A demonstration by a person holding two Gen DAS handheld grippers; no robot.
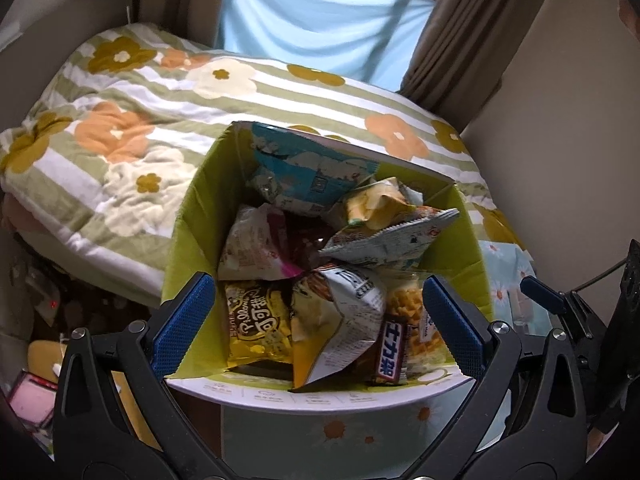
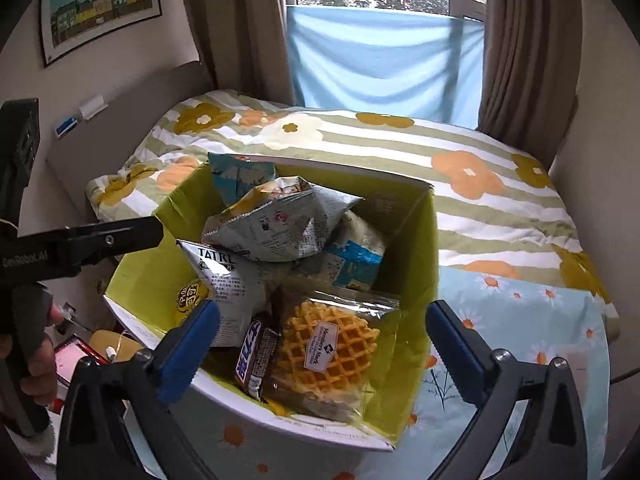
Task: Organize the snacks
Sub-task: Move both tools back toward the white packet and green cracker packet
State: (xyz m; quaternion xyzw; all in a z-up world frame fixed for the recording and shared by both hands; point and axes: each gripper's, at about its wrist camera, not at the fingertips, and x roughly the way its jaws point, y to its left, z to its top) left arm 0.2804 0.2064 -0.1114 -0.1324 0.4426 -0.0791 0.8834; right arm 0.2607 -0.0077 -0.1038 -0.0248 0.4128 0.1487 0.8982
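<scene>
A cardboard box (image 1: pixel 196 216) with a green lining stands on a daisy-print cloth and holds several snack packs. My left gripper (image 1: pixel 318 292) hangs open over its near rim, above a yellow bag (image 1: pixel 256 324) and a silver chip bag (image 1: pixel 340 312); its pads touch nothing. My right gripper (image 2: pixel 323 308) is open wide above the box (image 2: pixel 412 248), over a clear waffle pack (image 2: pixel 332 344) and a brown chocolate bar (image 2: pixel 256 356) lying in the near corner. Nothing is gripped. The left gripper's black finger (image 2: pixel 120 236) reaches over the far-left rim.
Behind the box lies a bed with a striped floral duvet (image 2: pixel 460 168). A blue cloth (image 2: pixel 380 60) and brown curtains cover the window. The daisy cloth (image 2: pixel 520 320) extends to the right. Clutter lies on the floor at the left (image 1: pixel 36 396). A hand (image 2: pixel 40 360) holds the left gripper.
</scene>
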